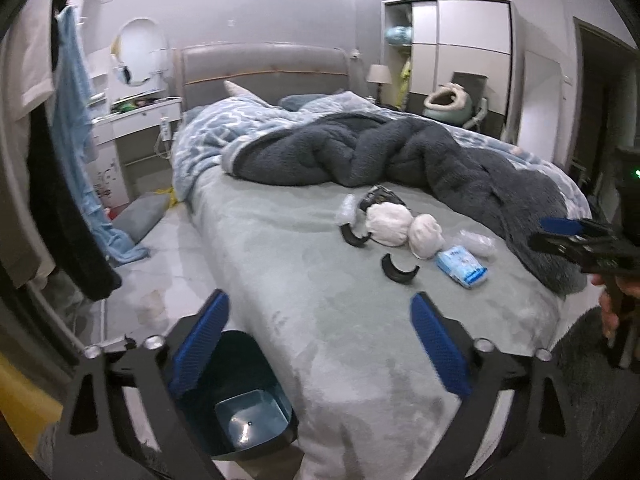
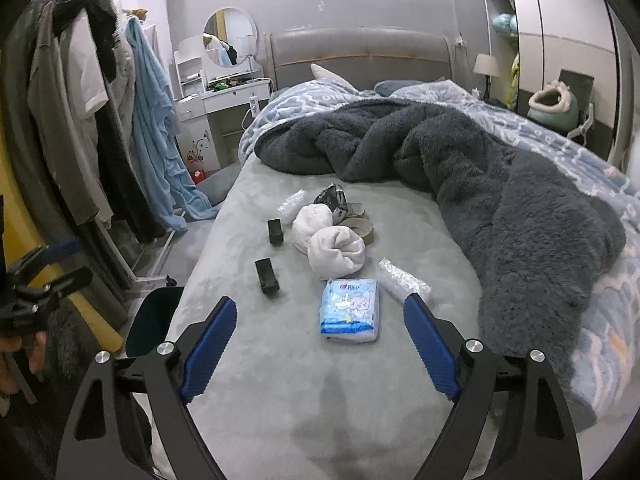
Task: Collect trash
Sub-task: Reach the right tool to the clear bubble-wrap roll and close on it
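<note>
Trash lies on the pale green bed sheet (image 2: pixel 320 380): a blue tissue packet (image 2: pixel 349 312) (image 1: pixel 462 266), two white crumpled bundles (image 2: pixel 338 254) (image 1: pixel 390 224), clear plastic wrappers (image 2: pixel 404 280) (image 1: pixel 476 242), two black curved pieces (image 2: pixel 267 276) (image 1: pixel 398 270), a tape roll (image 2: pixel 360 228) and a dark wrapper (image 2: pixel 332 198). My right gripper (image 2: pixel 320 304) is open above the sheet. The packet lies ahead between its fingers, untouched. My left gripper (image 1: pixel 320 304) is open over the bed's near corner, holding nothing. A dark teal bin (image 1: pixel 248 412) (image 2: pixel 156 320) stands on the floor below it.
A dark grey fluffy blanket (image 2: pixel 500 184) and a blue patterned quilt (image 1: pixel 224 128) cover the far and right parts of the bed. Clothes hang on a rack (image 2: pixel 100 120) at the left. A white dressing table (image 2: pixel 224 100) and a wardrobe (image 1: pixel 460 56) stand at the back.
</note>
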A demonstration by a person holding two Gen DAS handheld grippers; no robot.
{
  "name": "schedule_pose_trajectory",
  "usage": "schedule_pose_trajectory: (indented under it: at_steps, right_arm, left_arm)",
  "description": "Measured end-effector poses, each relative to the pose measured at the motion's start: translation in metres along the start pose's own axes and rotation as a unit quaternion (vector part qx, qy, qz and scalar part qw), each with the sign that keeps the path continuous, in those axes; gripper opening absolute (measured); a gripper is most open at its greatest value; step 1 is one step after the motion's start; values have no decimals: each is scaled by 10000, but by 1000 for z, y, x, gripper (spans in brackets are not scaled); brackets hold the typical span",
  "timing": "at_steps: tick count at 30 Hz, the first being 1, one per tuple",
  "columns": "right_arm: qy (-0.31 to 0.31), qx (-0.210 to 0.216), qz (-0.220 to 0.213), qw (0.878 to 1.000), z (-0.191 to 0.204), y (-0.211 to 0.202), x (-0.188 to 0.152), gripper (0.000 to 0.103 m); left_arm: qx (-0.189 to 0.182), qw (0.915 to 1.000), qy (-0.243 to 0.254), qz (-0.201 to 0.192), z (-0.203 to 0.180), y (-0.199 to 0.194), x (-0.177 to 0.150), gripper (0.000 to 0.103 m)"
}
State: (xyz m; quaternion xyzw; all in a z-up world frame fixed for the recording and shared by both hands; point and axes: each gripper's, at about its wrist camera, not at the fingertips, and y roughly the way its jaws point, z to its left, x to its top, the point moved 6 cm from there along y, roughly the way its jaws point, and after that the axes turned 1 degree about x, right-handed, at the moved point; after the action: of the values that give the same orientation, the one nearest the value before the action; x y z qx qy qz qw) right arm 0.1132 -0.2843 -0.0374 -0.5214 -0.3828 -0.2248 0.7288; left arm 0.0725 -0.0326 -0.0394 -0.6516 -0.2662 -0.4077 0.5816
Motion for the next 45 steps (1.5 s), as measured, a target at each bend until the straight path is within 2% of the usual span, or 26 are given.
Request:
schedule_pose_trajectory:
  at_steps: [4,10,13,17,23,27,32,37,45]
  right_arm:
    - [93,18,115,9999,-7,21,3,84]
    - [50,25,326,9995,-18,53,6,77]
    - [65,-50,403,9992,-33,65,8,72]
    - [50,-124,539,9985,-51,79,7,66]
    - [6,-151,703,9974,-68,92,2,60]
    - [-33,-123,762,9970,-74,99,3,56]
    - [-207,-73,896,9957,-76,114,3,53]
    - [-261,-76,985,9948,-80,124,3,49]
    - [-362,-199,1109,9930,-83,135,6,33]
  left_arm:
    - [-229,9997,113,53,-7,14,2,87]
    - [-834,9959,244,243,-19,35,1,86]
    - [-1137,9923,360,347,-25,49,0,81]
    - [-1344,9888,421,487,-29,68,-1,75]
    - [-1574,9834,604,669,-41,99,-1,63]
    - [-1705,9794,753,780,-55,119,-1,61]
    - [-1784,9760,888,879,-70,139,-3,61]
    - [-1783,9760,816,945,-71,155,-2,61]
    - [-1886,9737,806,996,-75,170,-2,64]
